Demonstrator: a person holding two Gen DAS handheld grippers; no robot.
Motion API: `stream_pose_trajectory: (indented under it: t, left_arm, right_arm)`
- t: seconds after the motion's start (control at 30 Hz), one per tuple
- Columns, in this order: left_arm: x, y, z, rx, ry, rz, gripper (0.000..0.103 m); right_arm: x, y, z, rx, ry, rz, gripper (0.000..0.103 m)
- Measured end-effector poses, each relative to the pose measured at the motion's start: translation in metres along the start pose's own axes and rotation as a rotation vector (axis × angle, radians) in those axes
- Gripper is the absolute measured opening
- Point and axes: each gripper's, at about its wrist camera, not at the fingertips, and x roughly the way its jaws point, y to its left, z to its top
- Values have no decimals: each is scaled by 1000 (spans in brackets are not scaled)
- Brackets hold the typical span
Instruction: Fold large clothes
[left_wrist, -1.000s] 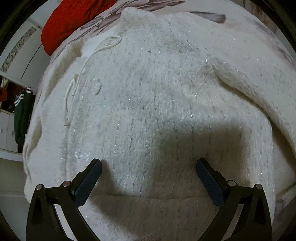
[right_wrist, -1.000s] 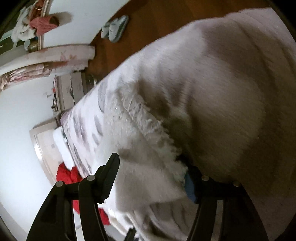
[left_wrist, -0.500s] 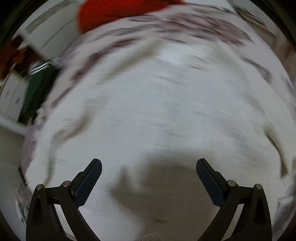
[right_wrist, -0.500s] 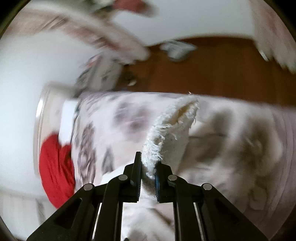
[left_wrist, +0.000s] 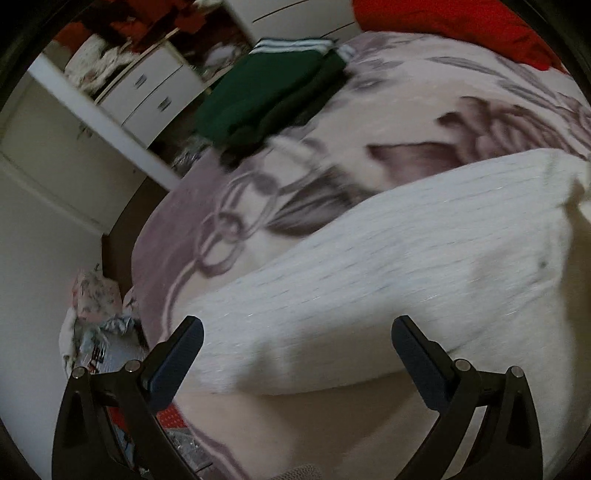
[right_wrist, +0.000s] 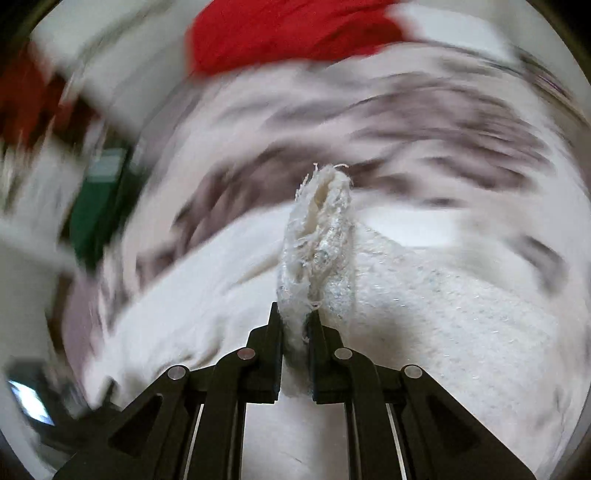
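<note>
A fuzzy white knitted sweater with faint glittery threads (left_wrist: 406, 266) is lying across a bed covered by a pale mauve blanket with dark floral print (left_wrist: 369, 122), and its frayed edge (right_wrist: 317, 251) is standing up, bunched between the black fingers of the right gripper (right_wrist: 295, 325), whose jaws are pressing together on the cloth. The left gripper (left_wrist: 295, 347) is hovering over the sweater's lower part with jaws spread wide and gripping nothing. Farther out, a folded dark green garment with white stripes (left_wrist: 266, 96) is resting near the bed's edge, a red cushion (left_wrist: 461, 26) at the far end, and a white drawer unit (left_wrist: 147, 96) is standing beside the bed.
</note>
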Motion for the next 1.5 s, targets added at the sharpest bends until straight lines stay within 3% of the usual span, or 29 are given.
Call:
stream_pose_trajectory:
  t: [0.13,0.17,0.23,0.27,0.33,0.37,0.43,0.47,0.53,0.63,0.77,0.8,0.87,0.97,1.1,1.23,1.37,1.5]
  left_arm:
    - [18,15,-18,3,45,-2,103]
    - [24,17,-22,4,64,-6,103]
    - [26,23,-26,-4,83,-24,103]
    - [27,24,-29,-9,91,-36,103]
    - [26,27,-30,-7,92,-54,103]
    - [25,27,-30,-2,89,-64,103]
    - [23,26,-31,11,88,-74,103]
    - [23,25,-31,17,88,-80,103]
    - [23,22,-32,23,94,-93,103]
    - [26,16,-34,29,119,-110,103]
    - [30,8,-37,55,122,-102,103]
    - [30,8,-37,57,119,-99,103]
    - [32,9,-38,51,124,-103,103]
    - [39,15,-40,15,176,-129,103]
    - [40,32,-48,-64,245,-205,103]
    - [50,62,-65,-226,345,-381,103]
    - [85,93,-97,-514,459,-630,103]
    - [121,115,-111,-817,430,-776,102]
  right_arm:
    - [72,64,-13,-115,100,-24,8]
    - [84,70,-19,-119,116,-41,8]
    - [96,62,-23,-61,188,4,10]
    - [92,51,-29,6,210,67,14]
    - [63,24,-43,124,173,160,21]
    - [39,3,-59,192,136,159,38]
    - [-2,-37,-92,293,80,91,49]
    - [-19,-58,-111,342,59,25,49]
    - [-53,-111,-163,433,49,-212,50]
    - [-55,-174,-224,558,149,-373,52]
    - [-21,-229,-267,629,196,-347,51]
    - [-16,-245,-276,651,156,-398,50]
    - [-13,-270,-287,749,100,-422,37]
    - [-9,-302,-317,932,85,-349,37]
    - [-42,-268,-337,861,101,-355,40]
    - [-71,-200,-369,832,79,-212,50]
    - [-60,-110,-401,749,77,-68,55]
    - [-30,-38,-408,702,91,61,56]
